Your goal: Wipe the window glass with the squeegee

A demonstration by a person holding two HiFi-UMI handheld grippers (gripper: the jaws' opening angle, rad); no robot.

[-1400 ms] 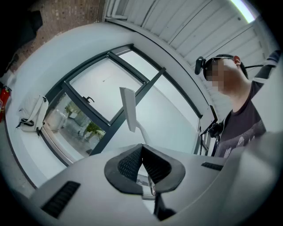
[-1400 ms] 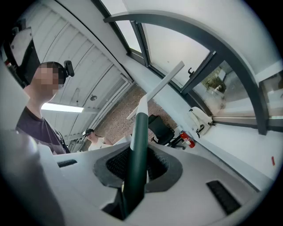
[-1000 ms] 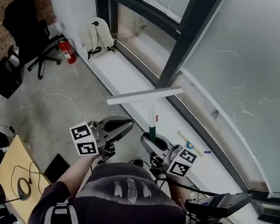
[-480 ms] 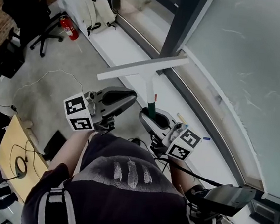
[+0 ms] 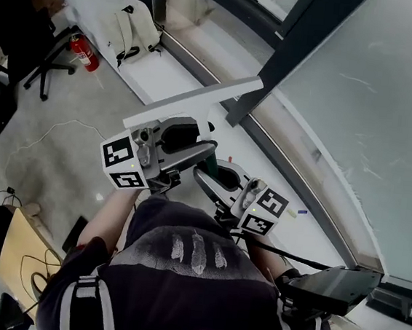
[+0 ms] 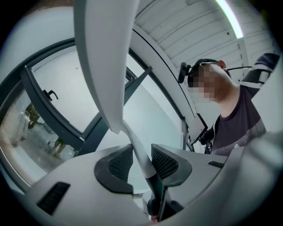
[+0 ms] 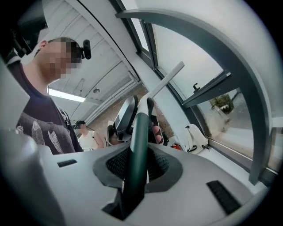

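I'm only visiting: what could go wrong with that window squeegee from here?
1. Only the right gripper is clamped on the squeegee, at its dark green handle; the jaws of the left gripper have just been opening, with the white shaft loose between them, so the blade might twist.
2. In the head view the blade's end looks close to the dark window post; it might knock that before reaching the glass.
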